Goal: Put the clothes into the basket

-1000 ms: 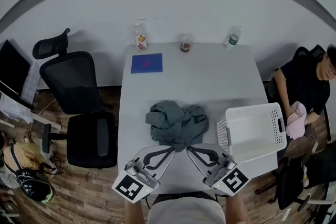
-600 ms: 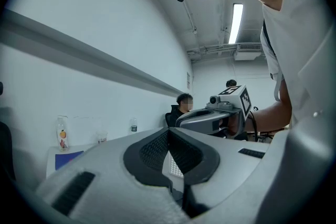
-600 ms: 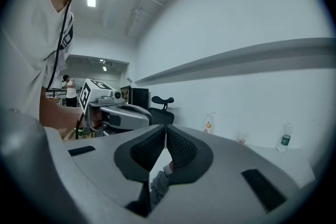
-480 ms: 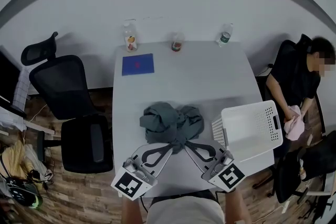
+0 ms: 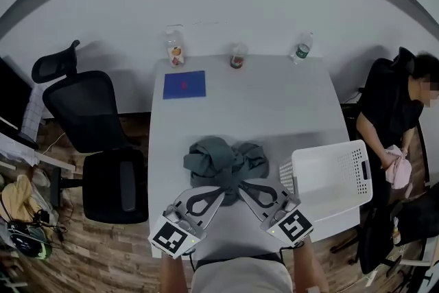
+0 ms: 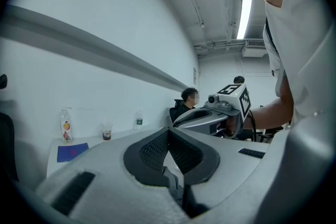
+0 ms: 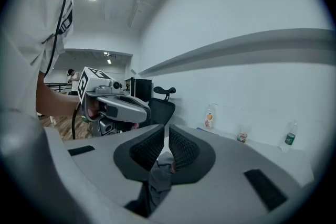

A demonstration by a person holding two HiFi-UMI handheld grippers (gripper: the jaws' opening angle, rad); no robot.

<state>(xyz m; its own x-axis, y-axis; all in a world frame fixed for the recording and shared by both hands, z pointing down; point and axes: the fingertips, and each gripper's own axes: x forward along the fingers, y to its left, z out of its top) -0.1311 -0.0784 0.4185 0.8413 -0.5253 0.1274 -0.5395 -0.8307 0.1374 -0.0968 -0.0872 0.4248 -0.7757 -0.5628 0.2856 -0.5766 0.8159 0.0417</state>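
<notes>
A crumpled grey-green heap of clothes (image 5: pixel 225 161) lies on the white table (image 5: pixel 254 103) near its front edge. Both grippers meet at the heap's near side. My right gripper (image 5: pixel 240 186) is shut on a fold of the clothes (image 7: pixel 158 174), which hangs between its pads. My left gripper (image 5: pixel 221 191) is also shut, and a thin strip of grey cloth (image 6: pixel 169 180) shows low between its pads. The white perforated basket (image 5: pixel 324 149) stands at the table's front right corner, to the right of the right gripper. Its inside looks bare.
Two bottles (image 5: pixel 174 49) (image 5: pixel 302 49) and a cup (image 5: pixel 237 57) stand along the far edge. A blue mat (image 5: pixel 184 85) lies at the far left. A black office chair (image 5: pixel 103 141) stands left of the table. A seated person (image 5: pixel 394 113) is at the right.
The two grippers have drawn slightly closer together at the heap's near edge. The head view has shifted a little, and the person at the right has moved their hands lower.
</notes>
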